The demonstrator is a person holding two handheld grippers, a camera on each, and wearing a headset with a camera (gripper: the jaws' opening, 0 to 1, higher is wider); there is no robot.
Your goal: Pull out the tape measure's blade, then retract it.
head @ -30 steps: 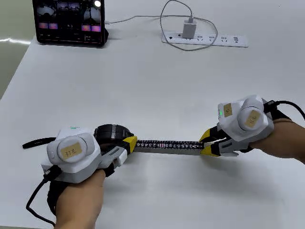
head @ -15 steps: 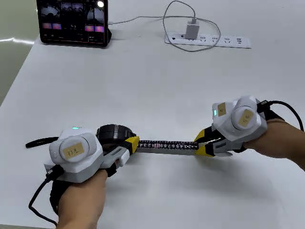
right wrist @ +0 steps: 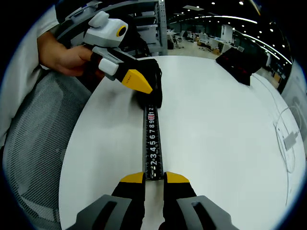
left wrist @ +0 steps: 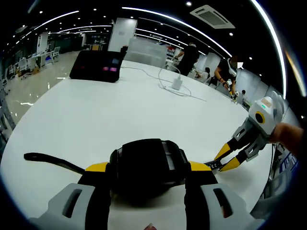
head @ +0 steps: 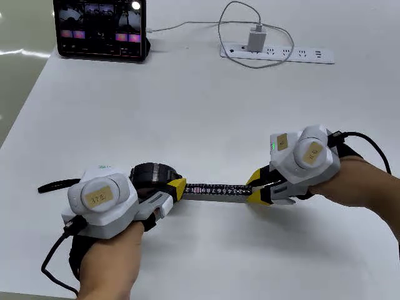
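A black round tape measure (head: 150, 175) lies on the white table (head: 187, 112), and my left gripper (head: 167, 194) is shut on its case (left wrist: 147, 165). Its dark blade (head: 215, 190) with white numbers runs flat along the table to the right. My right gripper (head: 255, 187) is shut on the blade's free end (right wrist: 153, 173). In the right gripper view the blade (right wrist: 152, 139) stretches straight from my yellow fingertips to the case (right wrist: 152, 79). A black wrist strap (left wrist: 48, 160) trails left from the case.
A dark tablet (head: 102, 28) with a lit screen stands at the far left. A white power strip (head: 275, 53) with a plugged charger and looped cable lies at the far middle. The table's left edge (head: 25, 103) runs diagonally.
My right gripper has moved left toward the case with the blade's end in it, so the exposed length of blade is shorter. The left gripper still holds the case in place.
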